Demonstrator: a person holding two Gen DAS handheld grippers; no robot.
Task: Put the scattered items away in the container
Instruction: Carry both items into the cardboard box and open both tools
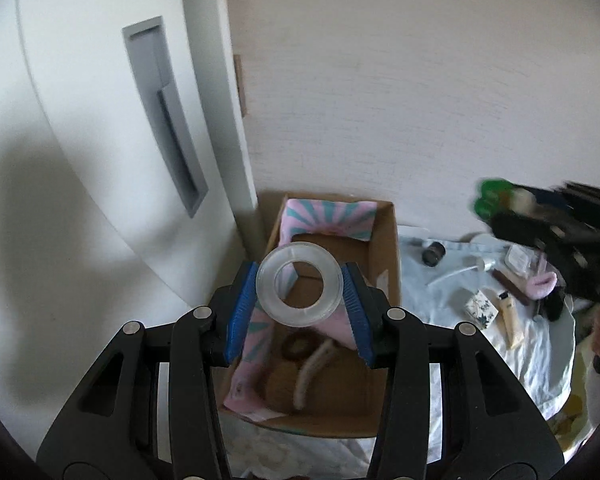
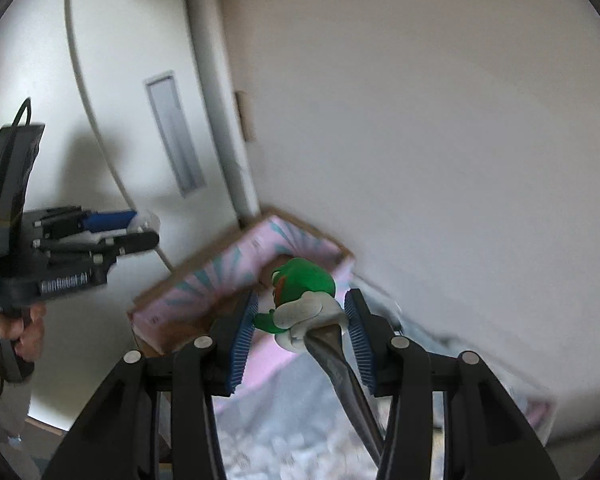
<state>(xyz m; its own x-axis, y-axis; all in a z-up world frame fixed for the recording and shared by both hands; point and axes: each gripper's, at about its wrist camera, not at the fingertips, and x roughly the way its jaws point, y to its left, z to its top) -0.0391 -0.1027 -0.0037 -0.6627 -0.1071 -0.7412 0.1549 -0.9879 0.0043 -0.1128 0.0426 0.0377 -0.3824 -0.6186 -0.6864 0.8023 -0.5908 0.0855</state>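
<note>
**Both grippers loaded over the box**

Left gripper [image 1: 300,288]: blue pads pinching a clear tape ring [image 1: 299,283] at its sides, held above the cardboard box [image 1: 386,264]. Box holds pink-teal cloth [image 1: 327,216], a brown ring [image 1: 298,345] and a pale tube [image 1: 312,372].

Right gripper [image 2: 300,320]: clamped on a green-white toy [image 2: 304,296] with a dark handle [image 2: 340,364], near the box edge. Frame blurred.

Loose items [image 1: 496,300] on the white sheet to the right of the box.
</note>
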